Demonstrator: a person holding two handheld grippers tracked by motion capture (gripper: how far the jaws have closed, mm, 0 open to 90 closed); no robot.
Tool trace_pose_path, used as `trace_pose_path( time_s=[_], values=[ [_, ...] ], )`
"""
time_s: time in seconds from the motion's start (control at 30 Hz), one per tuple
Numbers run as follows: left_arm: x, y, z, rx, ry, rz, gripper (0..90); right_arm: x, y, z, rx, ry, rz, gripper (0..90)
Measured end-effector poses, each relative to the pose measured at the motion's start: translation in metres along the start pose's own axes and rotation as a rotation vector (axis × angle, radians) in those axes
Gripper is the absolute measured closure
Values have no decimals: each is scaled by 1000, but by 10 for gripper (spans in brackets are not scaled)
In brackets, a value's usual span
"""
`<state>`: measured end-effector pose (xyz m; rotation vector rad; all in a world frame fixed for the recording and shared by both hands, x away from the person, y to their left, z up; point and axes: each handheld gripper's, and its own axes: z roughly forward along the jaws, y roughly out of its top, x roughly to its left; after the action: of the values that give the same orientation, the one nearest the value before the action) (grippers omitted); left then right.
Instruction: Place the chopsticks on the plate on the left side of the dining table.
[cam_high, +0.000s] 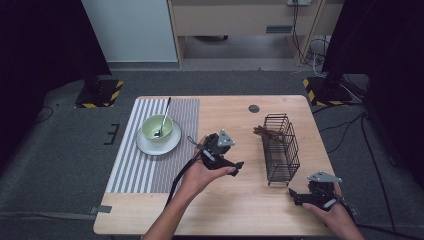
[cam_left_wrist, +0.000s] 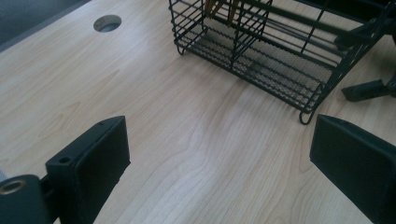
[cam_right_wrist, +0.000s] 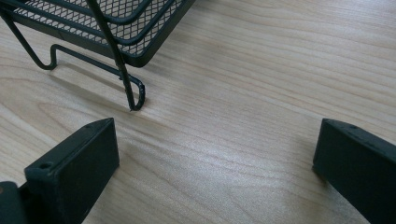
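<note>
The black wire rack (cam_high: 281, 148) stands on the wooden surface (cam_high: 235, 200) right of centre, its long axis running from 12 to 6 o'clock in the high view. Some brown utensils (cam_high: 263, 133) stick out of its far compartment, leaning towards 9 o'clock; what they are exactly is too small to tell.

The left gripper (cam_high: 231, 168) hovers just off the rack's left long side, so the rack lies at about 3 o'clock from it. In the left gripper view its fingers (cam_left_wrist: 88, 158) are spread wide with nothing but bare wood between them, and the rack's near corner sits up at 1 o'clock.

The right gripper (cam_high: 295, 196) rests low on the surface at the rack's near end, so the rack lies at about 11 o'clock from it. In the right gripper view its fingers (cam_right_wrist: 74, 172) are also wide apart and empty, with a wire foot (cam_right_wrist: 135, 100) of the rack just beyond the left one.

The right gripper looks slightly nearer to the rack, facing its short end; the left one faces the long side. A hold on the rack would likely call for a finger slipped over a wire edge.

Away at 9 o'clock, a green bowl (cam_high: 150, 130) with a spoon (cam_high: 163, 120) sits on a white plate (cam_high: 175, 142) on a striped mat (cam_high: 135, 170), well apart from both grippers.
</note>
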<state>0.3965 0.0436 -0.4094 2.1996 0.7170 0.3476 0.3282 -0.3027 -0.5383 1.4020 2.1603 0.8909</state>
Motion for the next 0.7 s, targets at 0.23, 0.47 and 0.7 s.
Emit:
trace_pose_path(
  time_s=[0.23,0.47,0.7],
  values=[
    [-1,21,-7,-13,-1,10,48,0,0,0,0,2,-3,3],
    [-2,39,-11,-35,-17,18,51,0,0,0,0,-1,4,3],
    [-1,58,-11,-62,-30,33,81,0,0,0,-2,-2,4,3]
  ],
)
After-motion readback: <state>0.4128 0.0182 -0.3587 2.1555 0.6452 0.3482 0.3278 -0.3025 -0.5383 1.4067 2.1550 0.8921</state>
